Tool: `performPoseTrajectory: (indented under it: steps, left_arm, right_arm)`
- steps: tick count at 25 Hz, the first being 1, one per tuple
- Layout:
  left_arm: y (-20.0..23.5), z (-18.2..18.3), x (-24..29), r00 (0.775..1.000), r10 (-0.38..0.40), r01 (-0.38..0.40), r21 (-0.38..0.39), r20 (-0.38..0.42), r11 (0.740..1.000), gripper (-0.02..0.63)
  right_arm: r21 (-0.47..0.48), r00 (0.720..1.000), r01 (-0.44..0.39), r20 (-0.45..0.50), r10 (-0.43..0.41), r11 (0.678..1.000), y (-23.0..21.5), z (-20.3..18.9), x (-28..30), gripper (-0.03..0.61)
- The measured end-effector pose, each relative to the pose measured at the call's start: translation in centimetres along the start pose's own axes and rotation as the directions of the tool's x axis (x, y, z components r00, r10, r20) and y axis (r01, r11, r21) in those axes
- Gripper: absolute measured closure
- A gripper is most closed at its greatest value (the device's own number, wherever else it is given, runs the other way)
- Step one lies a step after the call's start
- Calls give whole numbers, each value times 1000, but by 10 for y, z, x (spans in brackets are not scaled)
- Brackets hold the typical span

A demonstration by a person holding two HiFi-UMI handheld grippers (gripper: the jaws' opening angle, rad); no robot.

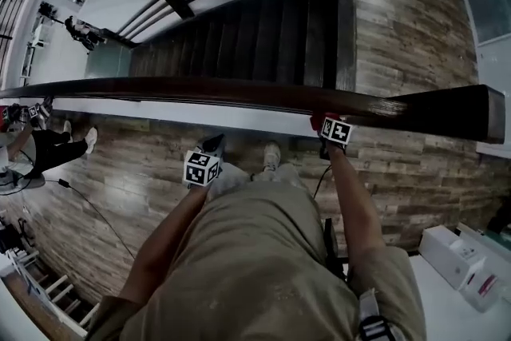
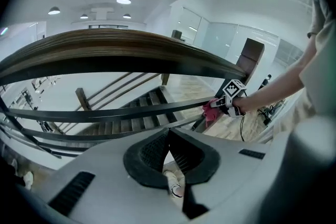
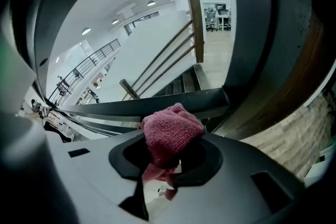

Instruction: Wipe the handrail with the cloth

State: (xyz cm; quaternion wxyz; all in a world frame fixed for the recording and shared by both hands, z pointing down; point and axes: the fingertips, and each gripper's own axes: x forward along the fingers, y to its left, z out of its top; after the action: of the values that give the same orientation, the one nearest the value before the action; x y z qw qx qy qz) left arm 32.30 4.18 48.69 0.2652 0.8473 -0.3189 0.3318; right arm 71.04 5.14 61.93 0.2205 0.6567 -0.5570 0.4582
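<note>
Dark wood handrail (image 1: 239, 94) runs left to right across the middle of the head view, glossy on top, w/ a thick blunt end at the right edge. Right gripper (image 3: 168, 153) has its fingers pinched on a red-pink cloth (image 3: 172, 134): the wad bulges out above the pads & a bit hangs below. In the head view the cloth is right of centre at the rail's lower edge; can't tell if it presses the wood. Left gripper (image 2: 169, 150) is lower centre-left in the head view, below the rail & apart from it, fingers pressed together w/ nothing btw them.

Room: grey-brown wood-plank floor (image 1: 415, 28) on the landing. Beyond the rail a dark staircase (image 1: 263, 36) drops toward the top of frame, w/ its own slanted rails at upper centre. White lower level at upper left, a person (image 1: 80, 29) down there. Legs of a second person (image 1: 52, 146) at mid-left on the planks. White boxes (image 1: 463, 259) at lower right. Left gripper view: thin black bars (image 2: 105, 113) under the rail, round ceiling lights (image 2: 123, 0) upper left, a strip light upper right, glass partitions (image 2: 226, 42) at right
</note>
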Motion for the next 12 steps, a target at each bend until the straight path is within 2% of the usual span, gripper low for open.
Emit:
performPoseTrajectory:
  steps: [7, 12]
  left_arm:
    - [54, -15, -32, 999, 31, -30, -29, 12, 999, 597]
    - [99, -30, -74, 999, 45, -45, -44, 16, 998, 597]
  right_arm:
    - [-90, 1000, 0, -4, 0, 996, 57, -2, 16, 462]
    - [-111, 998, 63, 28, -61, 992, 103, -12, 27, 463]
